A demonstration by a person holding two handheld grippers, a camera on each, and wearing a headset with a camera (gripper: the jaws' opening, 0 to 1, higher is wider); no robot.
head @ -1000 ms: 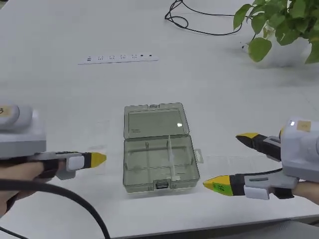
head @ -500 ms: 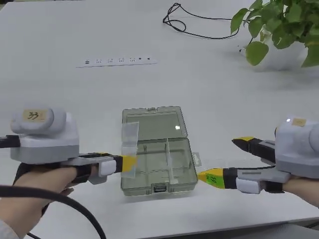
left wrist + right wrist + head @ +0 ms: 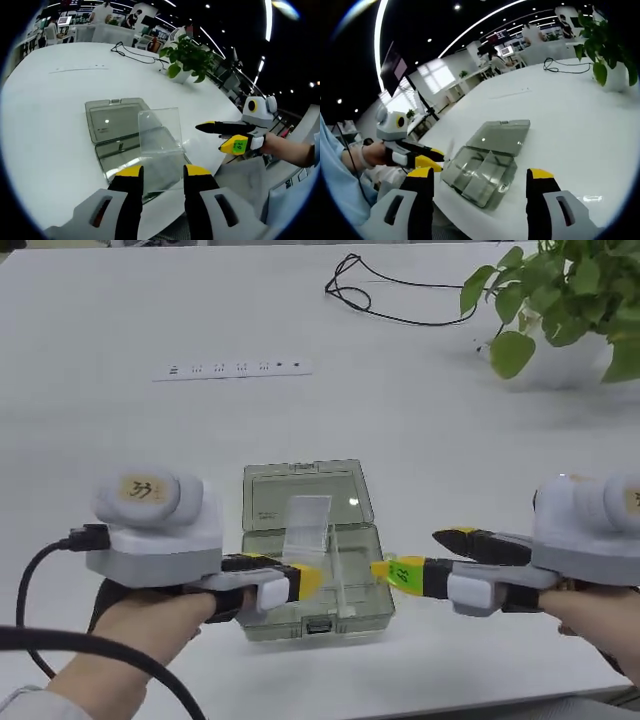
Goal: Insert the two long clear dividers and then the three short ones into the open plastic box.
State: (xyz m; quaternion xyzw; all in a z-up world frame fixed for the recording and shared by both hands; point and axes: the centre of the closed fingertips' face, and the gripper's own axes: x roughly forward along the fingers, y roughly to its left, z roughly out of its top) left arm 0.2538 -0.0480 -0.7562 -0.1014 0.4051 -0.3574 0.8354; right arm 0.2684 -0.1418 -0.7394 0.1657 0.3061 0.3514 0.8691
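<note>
Fingers of left gripper pinch flat clear divider above smoky box.

place: open-plan office | broad white worktop | power strip and black cable left of the potted plant | people and screens beyond the plant | ceiling light strips above it

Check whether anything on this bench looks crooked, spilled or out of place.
Nothing stands out. The left tongs hold a clear divider in the air over the open box, slightly tilted and simply not seated yet. The box sits flat with its lid laid back, and the right tongs are open beside it.
</note>
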